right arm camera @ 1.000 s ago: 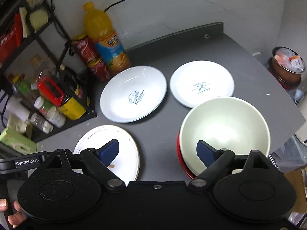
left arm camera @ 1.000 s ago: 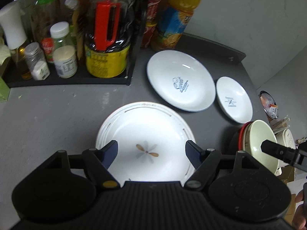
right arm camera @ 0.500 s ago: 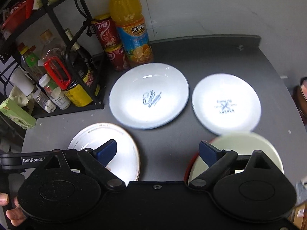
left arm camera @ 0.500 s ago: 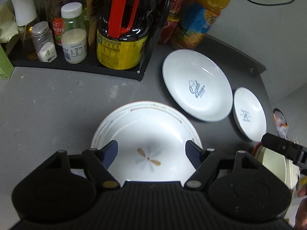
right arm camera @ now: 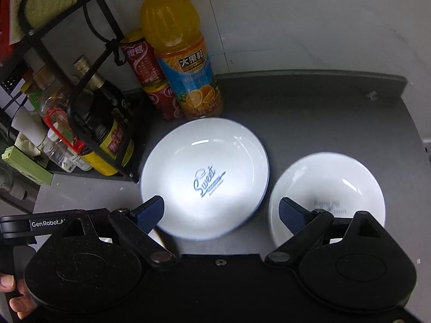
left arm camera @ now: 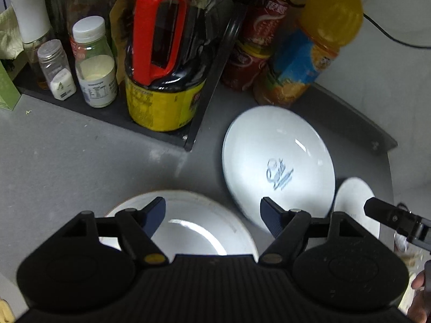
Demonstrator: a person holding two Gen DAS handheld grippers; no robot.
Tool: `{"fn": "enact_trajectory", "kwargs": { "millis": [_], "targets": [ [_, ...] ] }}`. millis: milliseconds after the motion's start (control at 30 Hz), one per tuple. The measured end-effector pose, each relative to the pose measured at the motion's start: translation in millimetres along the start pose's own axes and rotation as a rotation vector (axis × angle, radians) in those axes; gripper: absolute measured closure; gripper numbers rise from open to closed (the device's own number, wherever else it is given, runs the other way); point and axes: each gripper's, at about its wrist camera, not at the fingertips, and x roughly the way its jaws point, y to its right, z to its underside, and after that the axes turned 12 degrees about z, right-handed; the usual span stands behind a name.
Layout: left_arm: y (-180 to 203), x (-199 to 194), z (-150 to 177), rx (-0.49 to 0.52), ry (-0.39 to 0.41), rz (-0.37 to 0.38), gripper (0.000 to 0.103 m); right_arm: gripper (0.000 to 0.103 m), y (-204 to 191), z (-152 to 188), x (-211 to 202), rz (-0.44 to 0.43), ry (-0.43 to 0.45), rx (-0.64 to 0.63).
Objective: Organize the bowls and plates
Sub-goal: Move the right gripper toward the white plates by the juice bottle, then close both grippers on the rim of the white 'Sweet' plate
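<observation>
White crockery spread on grey tabletop (right arm camera: 323, 113); large plate marked "Sweet" (right arm camera: 204, 179) at centre, small plate (right arm camera: 327, 185) just beside it at 3 o'clock, gold-rimmed plate (left arm camera: 188, 226) nearer at 7 o'clock; left gripper (left arm camera: 212, 212) hangs over gold-rimmed plate, jaws apart, empty; right gripper (right arm camera: 221, 210) over gap between both blue-printed plates, jaws wide, nothing between. Judgement: stacking not yet begun; nip small plate by rim, tilt slightly, set centred on larger; keep clear of juice bottle (right arm camera: 177, 53) at 12 o'clock.

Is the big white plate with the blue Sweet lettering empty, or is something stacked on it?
Empty. The Sweet plate lies flat on the grey counter, its whole face bare; nothing rests on it.
</observation>
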Motion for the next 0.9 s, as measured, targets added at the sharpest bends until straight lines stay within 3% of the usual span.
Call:
{"fn": "enact_trajectory", "kwargs": {
  "millis": [400, 633, 733, 900],
  "targets": [
    [-15.1, 48.4, -25.9, -0.142, 0.065, -0.020, 0.032, 0.016, 23.2, -38.6, 63.0, 0.001, -0.003, -0.018],
    [-25.2, 76.3, -28.1, -0.202, 0.057, -0.006, 0.046, 0.026, 36.0, -41.7, 106.3, -0.018, -0.060, 0.032],
    [-22.8, 88.3, -30.5, -0.180, 0.043, 0.006, 0.048, 0.028, 39.5, -41.7, 118.5, -0.014, -0.083, 0.038],
    [-22.0, 107.4, -34.5, -0.206, 0.011, 0.003, 0.061, 0.039, 44.9, -39.1, 134.1, -0.033, -0.126, 0.056]
  ]
}}
